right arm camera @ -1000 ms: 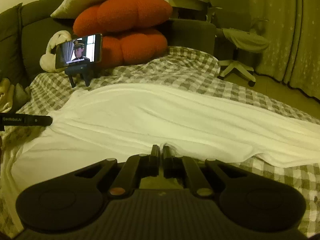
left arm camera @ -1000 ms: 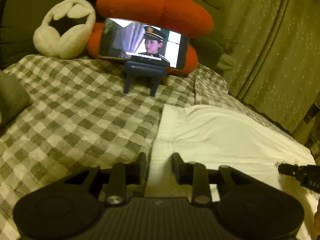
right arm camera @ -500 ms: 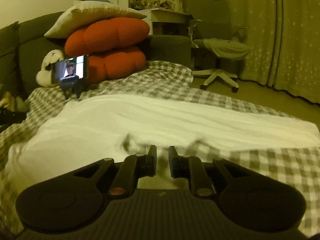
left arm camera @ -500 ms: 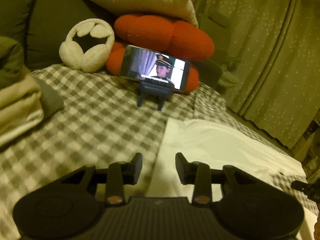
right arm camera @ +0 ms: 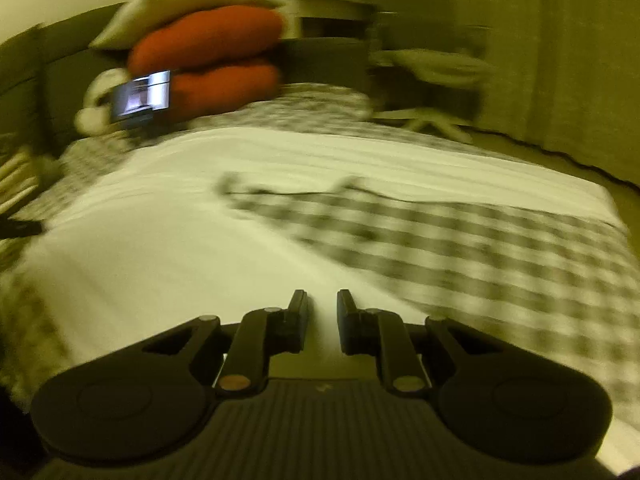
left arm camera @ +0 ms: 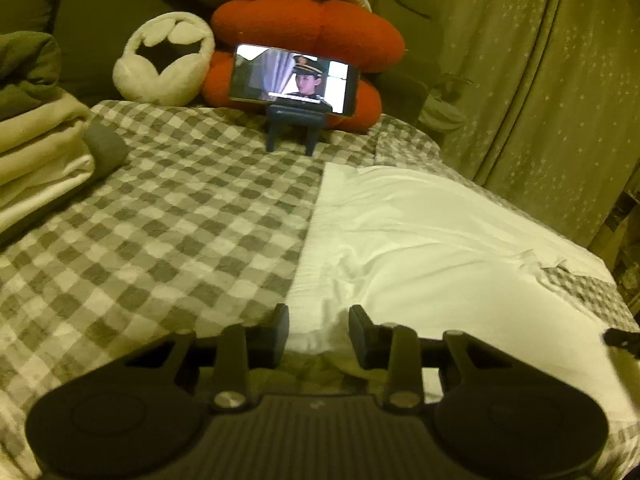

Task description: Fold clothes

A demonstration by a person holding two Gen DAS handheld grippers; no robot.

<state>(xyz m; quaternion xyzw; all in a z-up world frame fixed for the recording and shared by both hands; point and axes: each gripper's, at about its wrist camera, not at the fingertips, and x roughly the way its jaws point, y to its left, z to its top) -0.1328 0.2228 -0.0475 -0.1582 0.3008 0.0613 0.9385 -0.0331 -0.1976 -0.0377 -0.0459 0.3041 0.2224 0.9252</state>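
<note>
Here, a white garment (left arm camera: 420, 248) is spread flat on the checked bed cover (left arm camera: 160, 232), and it serves as the landmark for the rest. Its straight near-left edge is seen in the left wrist view, with bare cover to the left of it. In the right wrist view the garment (right arm camera: 168, 240) fills the middle of the bed, and a wedge of cover (right arm camera: 460, 248) is seen lying across its right part; that view is blurred.

The left gripper (left arm camera: 318, 322) is held low over the garment's left edge. Its jaws are parted, and no cloth is pinched between them. The right gripper (right arm camera: 322, 306) is held over the garment's near side. Its jaws have just been opening, a narrow gap is seen between them, and nothing is gripped.

Beyond the garment, a phone (left arm camera: 294, 80) is propped on a small dark stand (left arm camera: 294, 128), with red cushions (left arm camera: 308, 28) behind it and white earmuffs (left arm camera: 164, 60) beside them. Left of the garment, a stack of folded clothes (left arm camera: 40, 152) is seen at the bed's edge. To the garment's right, curtains (left arm camera: 540, 60) are hung.
</note>
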